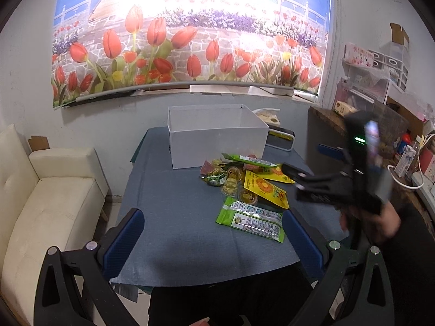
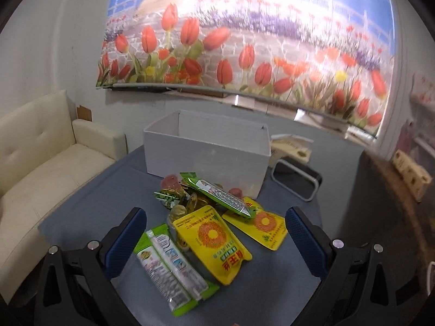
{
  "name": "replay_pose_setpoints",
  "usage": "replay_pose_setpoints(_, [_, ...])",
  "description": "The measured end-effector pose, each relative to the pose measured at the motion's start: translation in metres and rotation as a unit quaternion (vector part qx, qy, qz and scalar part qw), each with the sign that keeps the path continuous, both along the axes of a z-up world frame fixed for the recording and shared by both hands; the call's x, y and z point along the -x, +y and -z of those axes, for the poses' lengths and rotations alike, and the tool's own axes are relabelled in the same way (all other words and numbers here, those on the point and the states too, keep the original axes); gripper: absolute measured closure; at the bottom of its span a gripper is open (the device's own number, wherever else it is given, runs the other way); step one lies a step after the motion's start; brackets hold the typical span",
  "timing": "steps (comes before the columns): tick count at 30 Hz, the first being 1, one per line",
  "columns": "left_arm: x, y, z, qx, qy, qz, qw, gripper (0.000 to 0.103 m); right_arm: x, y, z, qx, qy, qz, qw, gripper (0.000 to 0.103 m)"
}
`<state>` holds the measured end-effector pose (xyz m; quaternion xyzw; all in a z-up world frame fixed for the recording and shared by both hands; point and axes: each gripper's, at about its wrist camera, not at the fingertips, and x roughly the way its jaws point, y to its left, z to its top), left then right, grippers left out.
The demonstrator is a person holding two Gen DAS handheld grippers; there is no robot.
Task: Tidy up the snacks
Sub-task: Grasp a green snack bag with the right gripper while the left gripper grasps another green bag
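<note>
A pile of snacks lies on the blue table [image 1: 176,217] in front of an open white box [image 1: 217,138], which also shows in the right wrist view [image 2: 206,154]. It holds a green packet [image 1: 251,221] nearest me, yellow sunflower-seed packets [image 1: 265,188], another green packet [image 1: 250,160] and several small wrapped sweets [image 1: 231,182]. My left gripper [image 1: 214,240] is open and empty above the table's near edge. My right gripper [image 2: 216,244] is open above the near green packet [image 2: 174,269] and a yellow packet [image 2: 214,239]; it shows at the right of the left wrist view [image 1: 310,171].
A cream sofa [image 1: 46,203] stands left of the table. A dark device with a silver frame [image 2: 296,182] and a tissue box [image 2: 291,146] sit right of the white box. A cluttered counter with shelves [image 1: 380,103] runs along the right.
</note>
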<state>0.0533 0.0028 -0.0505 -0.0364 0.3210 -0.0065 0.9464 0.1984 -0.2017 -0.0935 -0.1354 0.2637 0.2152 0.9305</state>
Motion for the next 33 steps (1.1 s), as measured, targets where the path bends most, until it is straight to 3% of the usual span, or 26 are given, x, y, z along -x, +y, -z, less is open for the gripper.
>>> replay_pose_setpoints(6, [-0.021, 0.01, 0.01, 0.001, 0.009, -0.002, 1.0, 0.0, -0.067, 0.029, 0.043, 0.073, 0.042, -0.029, 0.996, 0.0])
replay_pose_setpoints(9, [-0.031, 0.015, 0.016, 0.009, 0.013, -0.002, 0.9999, 0.0, -0.083, 0.04, 0.057, 0.102, 0.035, -0.039, 0.993, 0.004])
replay_pose_setpoints(11, [-0.04, 0.018, 0.022, 0.008, 0.024, -0.005, 0.9997, 0.0, -0.092, 0.049, 0.065, 0.125, 0.029, -0.043, 0.991, 0.024])
replay_pose_setpoints(13, [-0.047, 0.021, 0.026, 0.006, 0.031, -0.006, 0.9995, 0.0, -0.105, 0.054, 0.073, 0.145, 0.044, -0.038, 0.988, 0.036])
replay_pose_setpoints(15, [-0.051, 0.021, 0.031, 0.006, 0.035, -0.002, 0.9994, 0.0, -0.112, 0.056, 0.079, 0.14, 0.059, -0.043, 0.987, 0.042])
replay_pose_setpoints(16, [-0.053, 0.021, 0.032, 0.007, 0.038, 0.0, 0.9993, 0.0, -0.115, 0.056, 0.082, 0.136, 0.063, -0.045, 0.988, 0.057])
replay_pose_setpoints(17, [-0.055, 0.022, 0.035, 0.007, 0.041, 0.001, 0.9992, 0.0, -0.117, 0.056, 0.084, 0.138, 0.065, -0.04, 0.987, 0.065])
replay_pose_setpoints(19, [-0.058, 0.023, 0.036, 0.007, 0.043, 0.001, 0.9991, 0.0, -0.115, 0.056, 0.083, 0.138, 0.059, -0.037, 0.988, 0.066])
replay_pose_setpoints(22, [-0.06, 0.023, 0.037, 0.01, 0.043, 0.001, 0.999, 0.0, -0.115, 0.054, 0.077, 0.128, 0.051, -0.03, 0.99, 0.081])
replay_pose_setpoints(25, [-0.062, 0.021, 0.038, 0.011, 0.043, 0.005, 0.999, 0.0, -0.111, 0.051, 0.07, 0.114, 0.056, -0.034, 0.991, 0.088])
replay_pose_setpoints(29, [-0.062, 0.019, 0.039, 0.012, 0.043, 0.009, 0.9989, 0.0, -0.102, 0.047, 0.058, 0.102, 0.053, -0.033, 0.993, 0.089])
replay_pose_setpoints(33, [-0.063, 0.014, 0.037, 0.009, 0.038, 0.016, 0.9991, 0.0, -0.084, 0.037, 0.041, 0.058, 0.058, -0.024, 0.996, 0.089])
